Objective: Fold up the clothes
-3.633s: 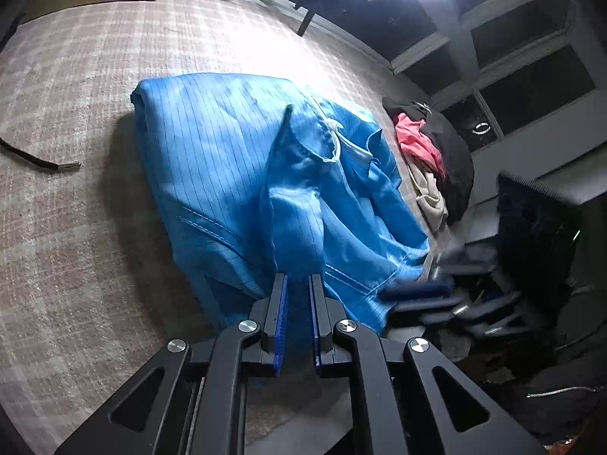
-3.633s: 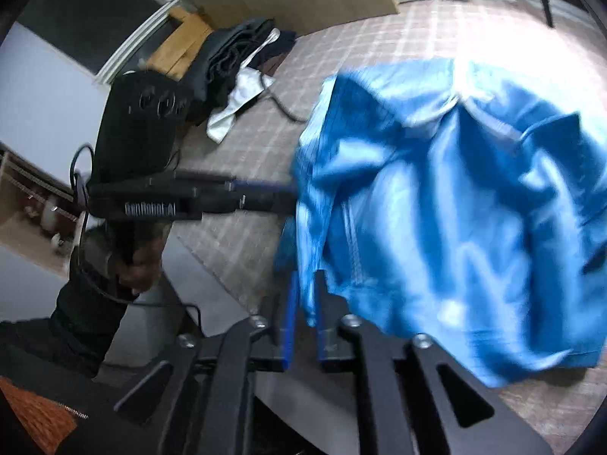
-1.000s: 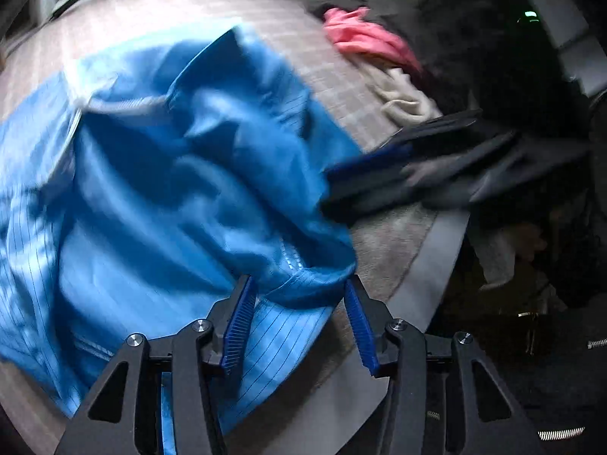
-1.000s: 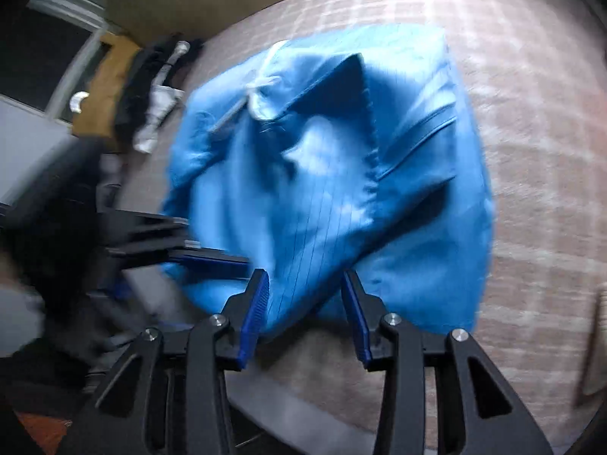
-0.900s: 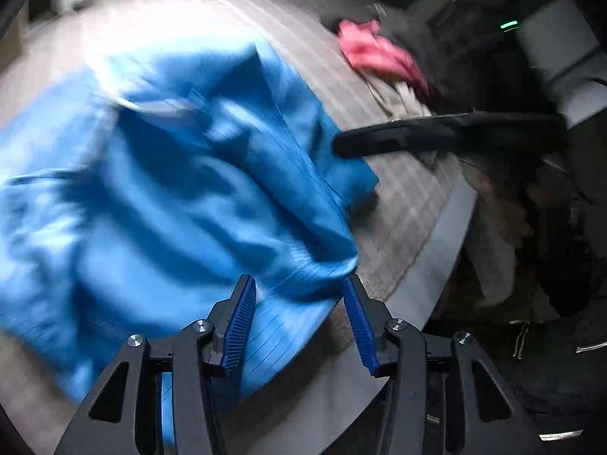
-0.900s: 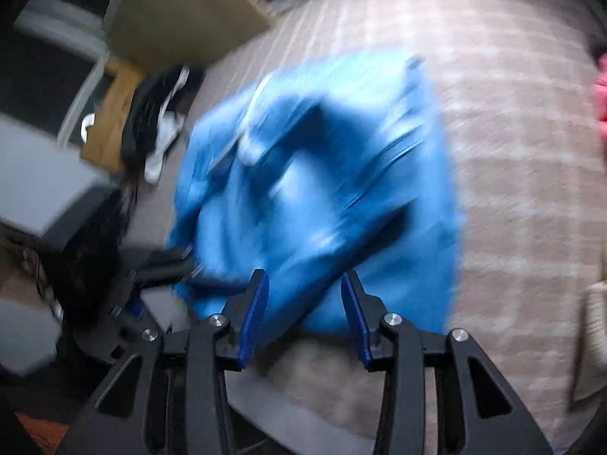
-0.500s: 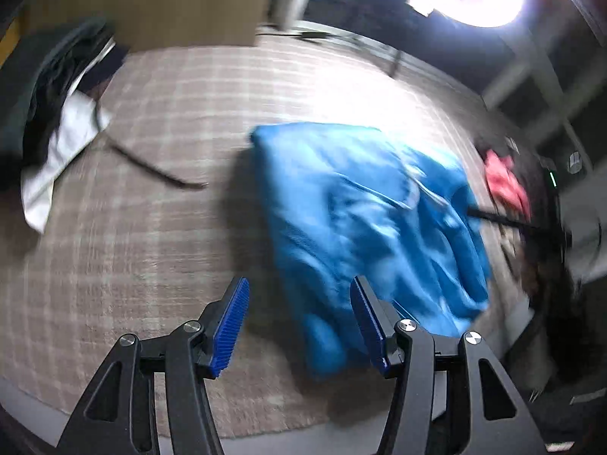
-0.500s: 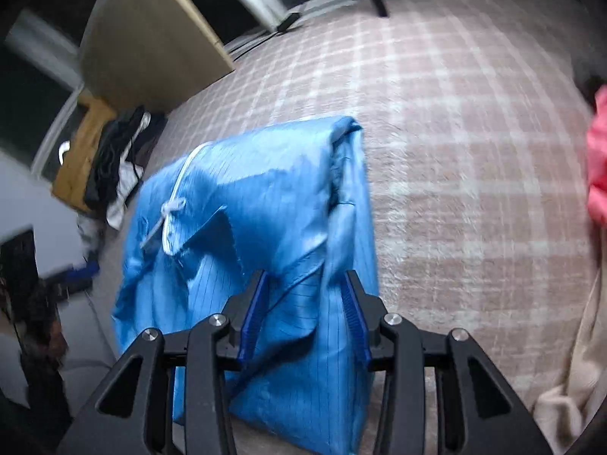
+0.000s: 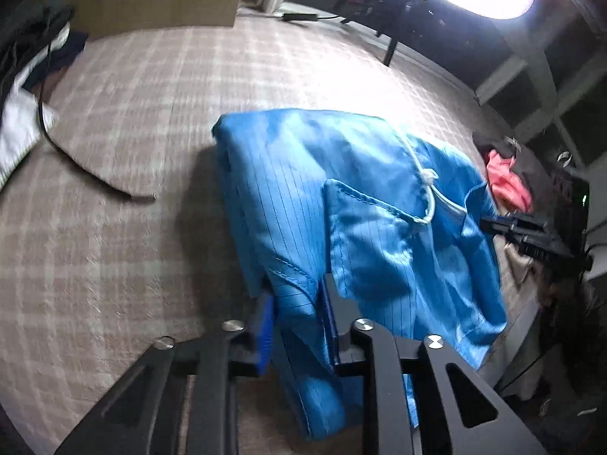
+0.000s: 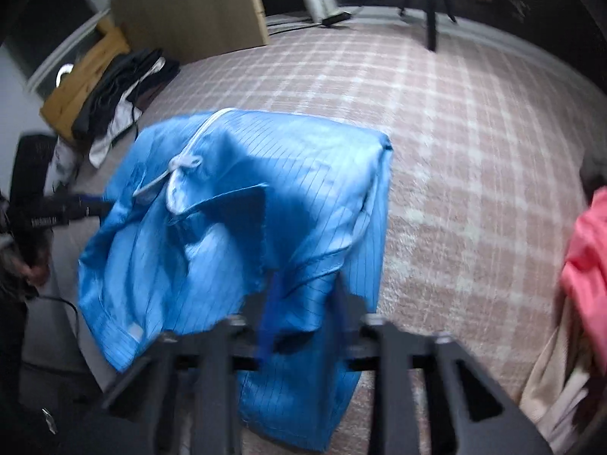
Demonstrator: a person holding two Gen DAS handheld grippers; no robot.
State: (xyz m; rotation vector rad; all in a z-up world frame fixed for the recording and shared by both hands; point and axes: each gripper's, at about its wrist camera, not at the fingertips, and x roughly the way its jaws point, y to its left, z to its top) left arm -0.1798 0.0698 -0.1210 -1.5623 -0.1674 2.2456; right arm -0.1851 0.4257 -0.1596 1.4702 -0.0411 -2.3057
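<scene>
Plaid carpet [image 9: 114,151]; left gripper [image 9: 297,303] and right gripper [image 10: 303,303] just narrowed, pinching blue garment [image 9: 322,174] at 6 o'clock.

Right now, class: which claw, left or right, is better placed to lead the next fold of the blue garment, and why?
Neither clearly. The left claw and right claw have both just been closing with the blue garment's near edge between their fingers, so folding with both together looks most sensible.
</scene>
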